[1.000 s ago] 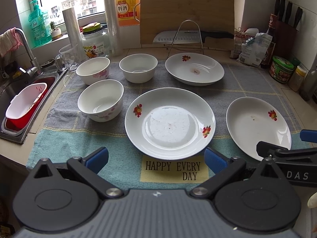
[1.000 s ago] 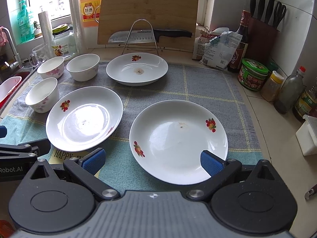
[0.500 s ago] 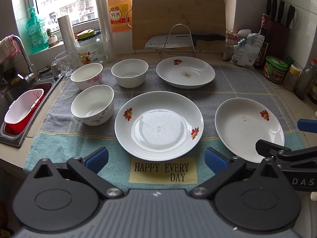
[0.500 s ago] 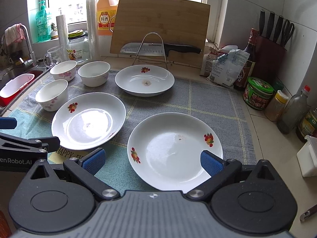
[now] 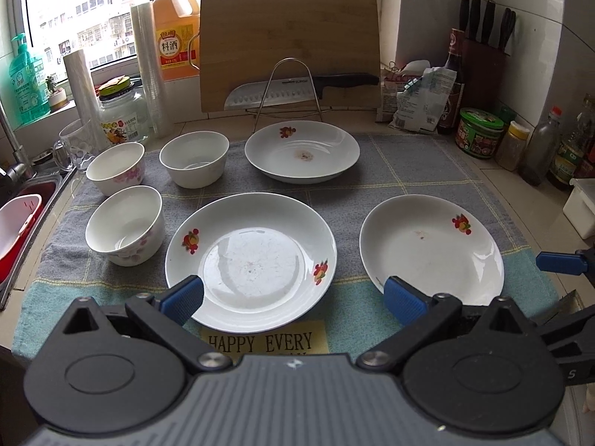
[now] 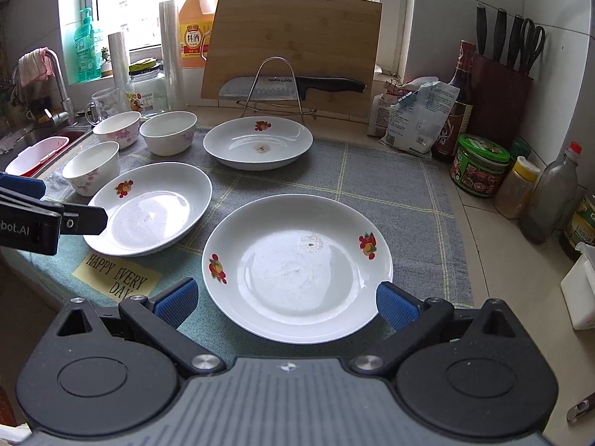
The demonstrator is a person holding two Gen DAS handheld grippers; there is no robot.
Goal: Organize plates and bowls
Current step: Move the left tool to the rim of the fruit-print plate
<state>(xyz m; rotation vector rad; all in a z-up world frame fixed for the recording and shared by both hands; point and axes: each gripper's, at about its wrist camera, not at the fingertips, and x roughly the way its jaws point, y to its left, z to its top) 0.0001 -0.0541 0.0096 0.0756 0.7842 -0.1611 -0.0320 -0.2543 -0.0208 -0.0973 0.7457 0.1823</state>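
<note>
I have both hand-held grippers released: left hand-held gripper [image 5: 293, 299] near the middle plate [image 5: 251, 256], right hand-held gripper [image 6: 285, 301] near the right plate [image 6: 297, 265]. Three bowls [image 5: 125, 225] sit far left.

Glossy plates [image 6: 297, 267], woven cloth mat [image 6: 390, 186]

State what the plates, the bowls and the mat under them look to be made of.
Plates: likely glazed ceramic, white and glossy with window glare and printed fruit motifs. Bowls: the same glossy white glaze, pink flowers. Mat: woven cloth, matte, fuzzy texture.
</note>
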